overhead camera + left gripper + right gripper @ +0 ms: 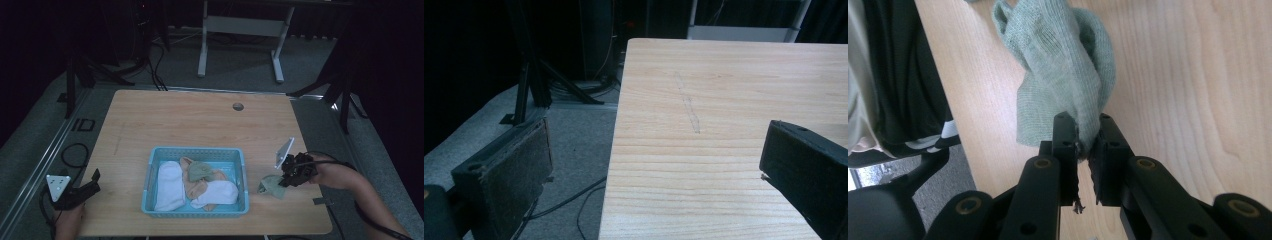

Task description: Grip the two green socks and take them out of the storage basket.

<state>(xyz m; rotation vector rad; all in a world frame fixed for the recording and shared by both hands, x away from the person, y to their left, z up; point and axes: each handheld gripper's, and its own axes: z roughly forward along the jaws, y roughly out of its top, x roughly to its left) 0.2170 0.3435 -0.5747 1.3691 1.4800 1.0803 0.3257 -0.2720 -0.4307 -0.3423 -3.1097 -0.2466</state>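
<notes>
On the worktop (150,120), just right of the blue basket (152,162), the right gripper (287,181) is clamping its jaws on a fold of a green sock (1063,65), which is resting on the wood outside the basket. Judged step: collecting the sock for the basket, where white, peach and green socks are already lying. Next move calls for lifting clear of the rim and carrying leftward. The left gripper (82,192) is idling at the near left edge, jaws apart.
</notes>
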